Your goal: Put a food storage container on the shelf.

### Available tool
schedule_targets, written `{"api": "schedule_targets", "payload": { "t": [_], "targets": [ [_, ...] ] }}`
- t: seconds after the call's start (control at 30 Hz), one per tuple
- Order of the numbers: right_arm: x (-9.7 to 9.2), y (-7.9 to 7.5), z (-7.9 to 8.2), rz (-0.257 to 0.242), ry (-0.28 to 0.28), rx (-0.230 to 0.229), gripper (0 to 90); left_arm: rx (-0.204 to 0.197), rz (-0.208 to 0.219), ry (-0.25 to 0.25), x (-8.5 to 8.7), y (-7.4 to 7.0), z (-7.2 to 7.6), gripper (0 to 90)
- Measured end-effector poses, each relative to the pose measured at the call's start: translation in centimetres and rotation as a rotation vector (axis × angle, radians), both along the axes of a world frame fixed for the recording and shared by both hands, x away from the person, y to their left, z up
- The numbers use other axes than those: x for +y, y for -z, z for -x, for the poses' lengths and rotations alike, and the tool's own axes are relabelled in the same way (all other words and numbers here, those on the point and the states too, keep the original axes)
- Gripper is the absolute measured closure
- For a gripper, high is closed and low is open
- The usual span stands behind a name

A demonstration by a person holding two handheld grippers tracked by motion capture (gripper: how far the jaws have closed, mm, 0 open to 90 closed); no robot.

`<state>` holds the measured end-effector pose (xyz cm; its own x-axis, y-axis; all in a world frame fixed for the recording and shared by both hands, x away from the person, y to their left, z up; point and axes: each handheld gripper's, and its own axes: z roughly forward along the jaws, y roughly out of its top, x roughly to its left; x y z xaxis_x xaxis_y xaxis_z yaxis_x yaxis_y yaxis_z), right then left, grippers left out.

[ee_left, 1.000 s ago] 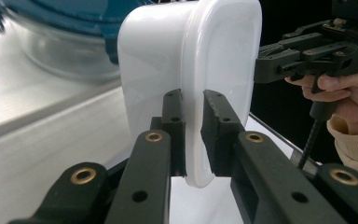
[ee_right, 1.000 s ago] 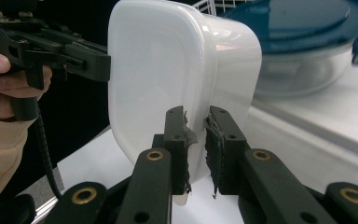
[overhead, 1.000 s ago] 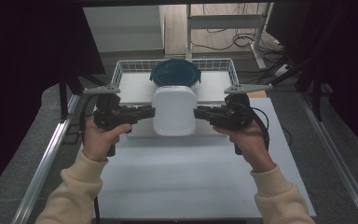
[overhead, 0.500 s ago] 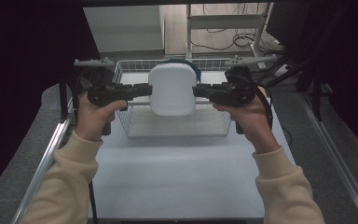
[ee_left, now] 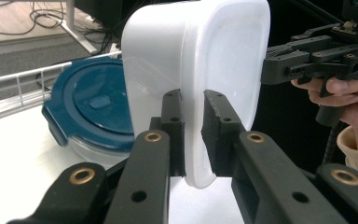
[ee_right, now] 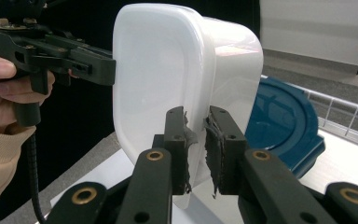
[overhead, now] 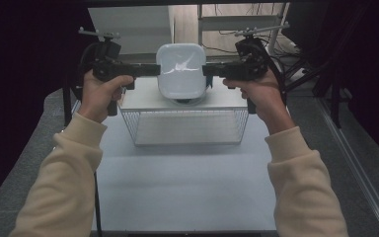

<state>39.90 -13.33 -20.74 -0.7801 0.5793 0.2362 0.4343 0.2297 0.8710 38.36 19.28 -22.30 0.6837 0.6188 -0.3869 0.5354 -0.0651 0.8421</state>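
A white plastic tub (overhead: 181,70) hangs in the air above the wire basket (overhead: 185,127), tipped so its open side faces the high camera. My left gripper (overhead: 155,70) is shut on the tub's left rim and my right gripper (overhead: 206,70) is shut on its right rim. In the left gripper view the jaws (ee_left: 193,100) pinch the thin wall of the tub (ee_left: 158,56). The right gripper view shows its jaws (ee_right: 196,116) clamped on the opposite wall of the tub (ee_right: 154,70). A round container with a dark blue lid (ee_left: 88,107) sits in the basket behind and below the tub.
The basket stands at the far end of the pale table (overhead: 177,197). Dark curtains close in both sides. Metal frame rails (overhead: 360,173) run along the right edge, and cables lie on the floor beyond the basket.
Both hands have risen and moved away from the person, carrying the tub from just in front of the basket to high above it. Neither grip has changed.
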Motion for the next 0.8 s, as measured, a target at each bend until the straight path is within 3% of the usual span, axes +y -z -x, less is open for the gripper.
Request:
{"api": "schedule_targets", "payload": {
  "t": [0.17, 0.33, 0.37, 0.47, 0.53, 0.63, 0.7, 0.8],
  "targets": [
    [0.3, -0.4, -1.8, 0.002, 0.018, 0.036, 78.1, 0.033, 0.000, -0.009, 0.0, -0.2, -1.5, 79.2],
    [0.4, 0.3, -3.8, 0.004, 0.043, 0.102, 77.9, 0.110, 0.015, -0.012, -0.1, 0.9, -4.0, 79.2],
    [0.4, 0.3, -3.8, 0.004, 0.043, 0.102, 77.9, 0.110, 0.015, -0.012, -0.1, 0.9, -4.0, 79.2],
    [0.1, 0.9, -5.5, -0.033, 0.058, 0.163, 76.0, 0.159, 0.100, 0.000, 0.2, 1.4, -5.6, 79.4],
    [0.0, 1.0, -6.4, -0.047, 0.065, 0.197, 74.6, 0.186, 0.129, 0.000, 0.3, 1.5, -6.4, 78.8],
    [0.2, 1.1, -7.3, -0.064, 0.072, 0.227, 73.2, 0.211, 0.137, -0.012, 0.4, 1.7, -7.3, 75.9],
    [0.5, 1.1, -8.0, -0.072, 0.087, 0.254, 71.7, 0.252, 0.161, -0.029, 0.5, 2.0, -8.1, 75.2],
    [0.7, 1.5, -9.6, -0.100, 0.127, 0.341, 69.6, 0.304, 0.225, -0.045, 0.7, 2.8, -9.3, 73.4]
  ]
}}
